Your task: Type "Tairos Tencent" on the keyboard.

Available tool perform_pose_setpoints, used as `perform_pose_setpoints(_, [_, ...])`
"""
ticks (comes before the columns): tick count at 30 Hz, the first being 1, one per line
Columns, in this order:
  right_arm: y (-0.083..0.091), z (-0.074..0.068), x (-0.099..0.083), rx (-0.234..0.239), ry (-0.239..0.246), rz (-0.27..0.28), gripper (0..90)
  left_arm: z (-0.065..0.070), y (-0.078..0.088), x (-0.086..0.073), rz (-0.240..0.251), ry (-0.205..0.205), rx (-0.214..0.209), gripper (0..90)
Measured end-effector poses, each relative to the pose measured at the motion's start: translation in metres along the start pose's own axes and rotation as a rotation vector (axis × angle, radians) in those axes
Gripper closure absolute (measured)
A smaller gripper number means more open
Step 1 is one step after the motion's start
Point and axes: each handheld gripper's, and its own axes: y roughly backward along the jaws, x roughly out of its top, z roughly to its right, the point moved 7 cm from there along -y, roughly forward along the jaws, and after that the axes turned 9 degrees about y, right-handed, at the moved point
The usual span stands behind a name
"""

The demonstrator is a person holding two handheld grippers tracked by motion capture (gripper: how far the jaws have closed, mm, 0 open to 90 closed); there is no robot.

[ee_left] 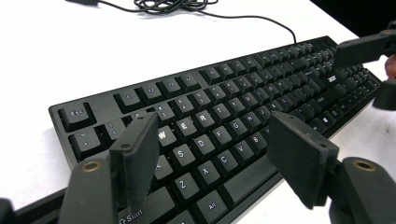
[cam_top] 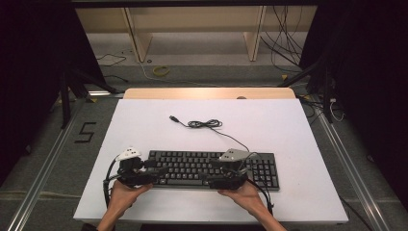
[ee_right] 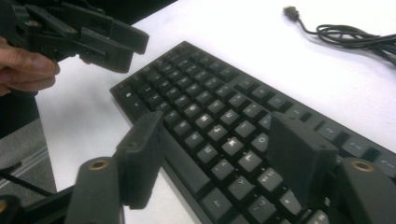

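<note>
Left gripper view, keyboard (ee_left: 219,121), Esc, Shift, Alt legible

Even overhead light makes the white counter (cam_top: 288,125) bright, nearly washed out in both gripper views, while the room's sides fall to black. Shadows under the keyboard (cam_top: 192,166) are short and soft. The near tongs look slightly blurred; the high view is soft and grainy
</note>
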Motion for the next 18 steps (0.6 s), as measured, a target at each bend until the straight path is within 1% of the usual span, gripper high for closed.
perform_pose_setpoints(4, [-0.006, -0.005, 0.000, 0.019, 0.014, -0.009, 45.0, 0.001, 0.002, 0.000, 0.015, -0.001, -0.005, 33.3])
perform_pose_setpoints(10, [-0.015, -0.011, -0.001, 0.042, 0.031, -0.029, 60.1, 0.003, 0.005, -0.002, 0.020, -0.004, -0.014, 32.1])
perform_pose_setpoints(13, [-0.020, -0.014, -0.002, 0.053, 0.045, -0.042, 67.4, 0.004, 0.006, -0.003, 0.022, -0.008, -0.016, 31.7])
perform_pose_setpoints(18, [-0.031, -0.021, -0.004, 0.072, 0.056, -0.074, 78.0, 0.004, 0.009, -0.005, 0.028, -0.012, -0.024, 31.3])
